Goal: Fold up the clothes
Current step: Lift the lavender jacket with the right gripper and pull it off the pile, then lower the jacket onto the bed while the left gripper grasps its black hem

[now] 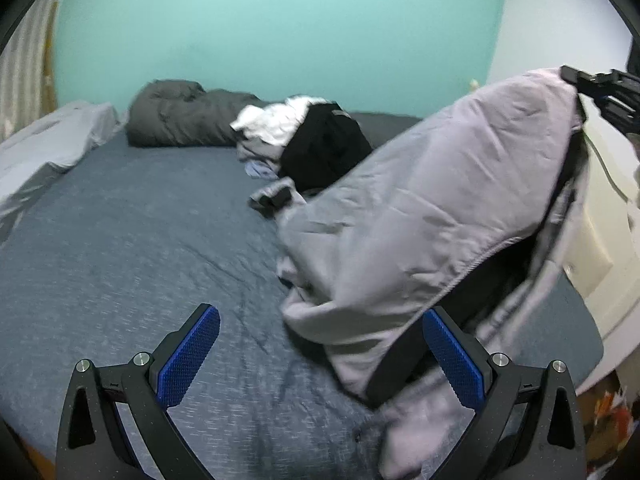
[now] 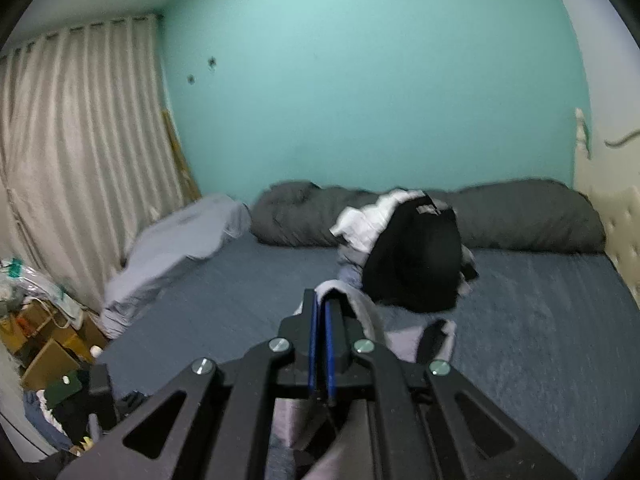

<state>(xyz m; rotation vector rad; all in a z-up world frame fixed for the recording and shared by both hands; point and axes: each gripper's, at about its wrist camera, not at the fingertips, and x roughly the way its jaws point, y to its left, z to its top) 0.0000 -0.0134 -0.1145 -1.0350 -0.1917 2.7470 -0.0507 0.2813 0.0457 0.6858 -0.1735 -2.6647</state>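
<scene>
Blue pads on my left gripper (image 1: 320, 360) are wide apart, holding nothing, low over the bed (image 1: 140, 240). My right gripper (image 2: 322, 312) is clamped on the grey garment (image 1: 420, 216), lifted at right. I'd pinch its hanging bottom edge before spreading.

On the bed (image 1: 120, 248) ahead of me, a pile of clothes (image 1: 316, 144) sits toward the far side, in front of a rolled duvet (image 1: 184, 120) that lies along the back wall (image 1: 280, 32). A folded sheet (image 1: 48, 140) rests at the bed's left edge, beside the curtain (image 2: 80, 152). To my right, a garment (image 1: 440, 208) hangs from my right gripper (image 2: 322, 300), its lower end trailing on the bed between the fingers of my left gripper (image 1: 320, 364). Boxes (image 2: 44, 344) stand on the floor left of the bed.
</scene>
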